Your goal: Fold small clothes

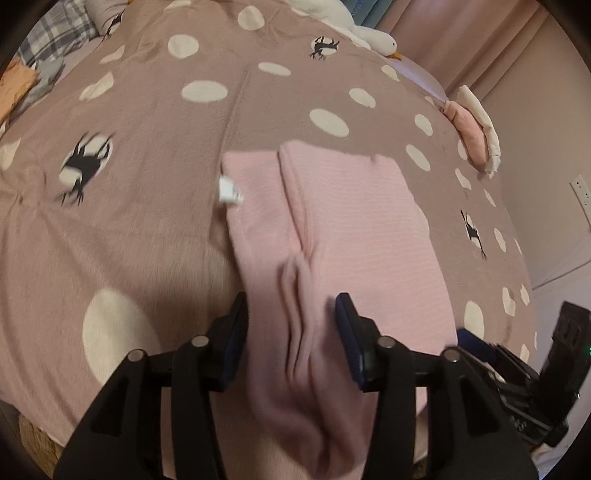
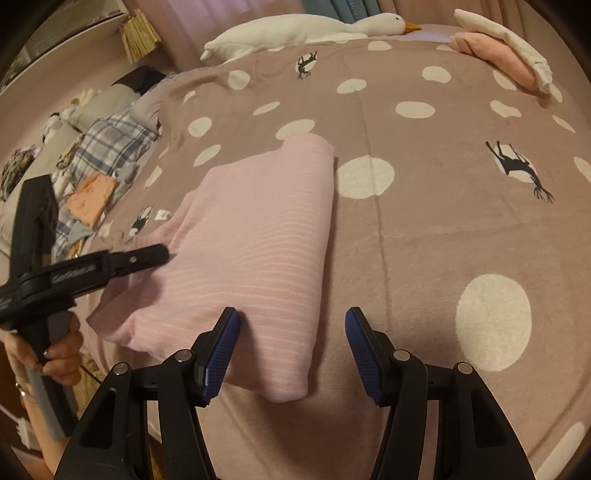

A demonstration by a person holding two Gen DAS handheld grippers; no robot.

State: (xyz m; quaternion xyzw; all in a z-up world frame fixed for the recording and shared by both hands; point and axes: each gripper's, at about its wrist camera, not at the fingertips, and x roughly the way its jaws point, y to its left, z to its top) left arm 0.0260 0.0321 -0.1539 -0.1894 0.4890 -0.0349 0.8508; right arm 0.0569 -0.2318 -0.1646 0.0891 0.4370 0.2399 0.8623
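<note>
A pink striped garment (image 1: 332, 229) lies folded lengthwise on the mauve polka-dot bedspread (image 1: 147, 122), with a white label (image 1: 229, 190) at its left edge. My left gripper (image 1: 291, 306) is open, its fingers straddling the garment's near end. In the right wrist view the garment (image 2: 258, 236) lies left of centre. My right gripper (image 2: 291, 321) is open just above the garment's near right corner. The left gripper (image 2: 155, 254) shows there at the garment's left edge, held by a hand (image 2: 55, 350).
A folded pink and white stack (image 2: 506, 48) sits at the bed's far right. A white goose plush (image 2: 295, 29) lies along the far edge. Plaid and orange clothes (image 2: 99, 162) are piled at the left. A wall and outlet (image 1: 580, 188) are on the right.
</note>
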